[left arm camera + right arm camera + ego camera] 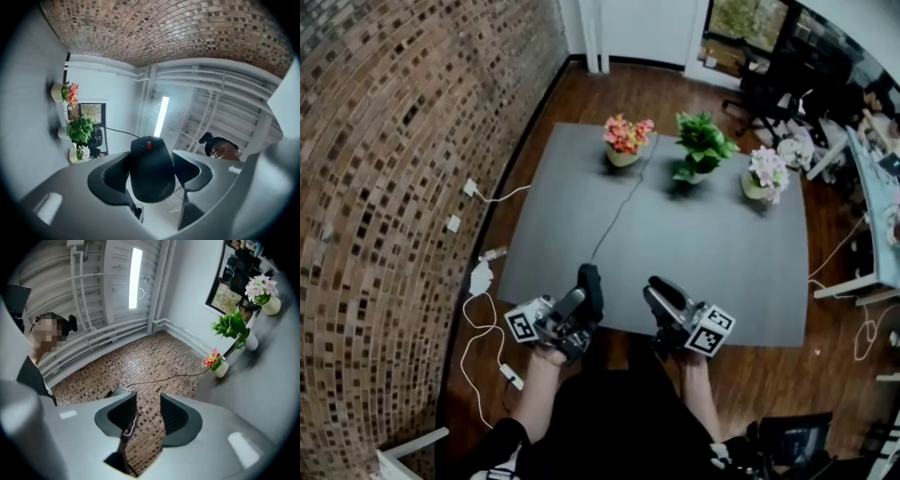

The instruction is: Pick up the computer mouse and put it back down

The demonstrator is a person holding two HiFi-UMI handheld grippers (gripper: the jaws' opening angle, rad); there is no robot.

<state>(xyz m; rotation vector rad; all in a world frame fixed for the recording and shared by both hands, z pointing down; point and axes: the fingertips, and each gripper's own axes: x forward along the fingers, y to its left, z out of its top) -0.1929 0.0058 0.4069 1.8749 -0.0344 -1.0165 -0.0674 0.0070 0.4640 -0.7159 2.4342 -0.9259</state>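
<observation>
The black computer mouse [152, 171], with 1 red scroll wheel, sits clamped between the jaws of the left gripper [152, 157]. It is raised above the grey table's [722, 262] 6 o'clock edge, its cord running toward 12 o'clock.

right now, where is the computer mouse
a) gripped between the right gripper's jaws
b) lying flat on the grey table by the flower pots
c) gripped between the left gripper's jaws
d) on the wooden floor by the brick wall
c: the left gripper view shows the black computer mouse clamped between the jaws of the left gripper, while the right gripper has its jaws apart with nothing between them.
</observation>
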